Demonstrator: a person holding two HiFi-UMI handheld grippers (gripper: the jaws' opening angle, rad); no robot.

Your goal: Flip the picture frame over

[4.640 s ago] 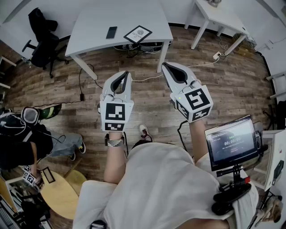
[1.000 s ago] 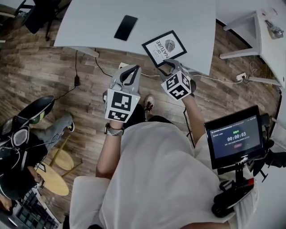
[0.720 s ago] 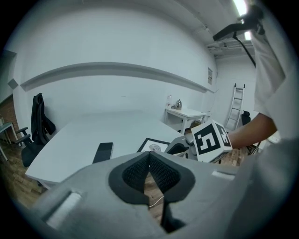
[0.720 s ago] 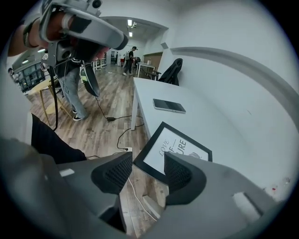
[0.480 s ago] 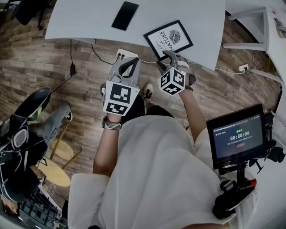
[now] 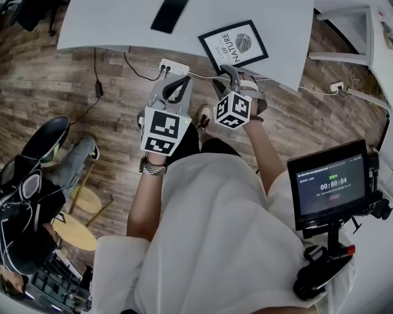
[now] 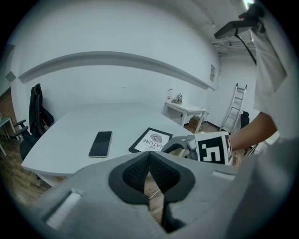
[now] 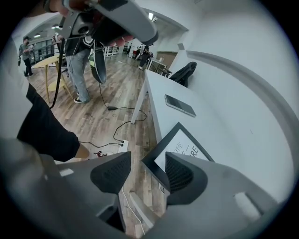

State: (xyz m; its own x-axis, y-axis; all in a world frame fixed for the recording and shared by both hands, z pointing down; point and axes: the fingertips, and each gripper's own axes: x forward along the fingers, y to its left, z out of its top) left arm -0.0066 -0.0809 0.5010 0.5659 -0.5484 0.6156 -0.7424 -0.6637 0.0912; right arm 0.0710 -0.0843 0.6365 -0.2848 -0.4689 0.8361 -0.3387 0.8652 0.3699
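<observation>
Since a second ago the right gripper (image 6: 236, 73) has rolled, dropped toward the frame (image 6: 233, 45) and spread its jaws wider. They now stand apart with the frame's near corner between them, not yet pressed. The left gripper (image 6: 177, 83), at 9 o'clock of the right, has its jaws together on nothing. The frame lies face up at the table (image 6: 110, 27) edge, at 12 o'clock of the right gripper. The approach looks nearly done; next comes closing on that corner, then lifting and turning. Count: one frame, one phone (image 6: 168, 13) at its 10 o'clock, two grippers.
</observation>
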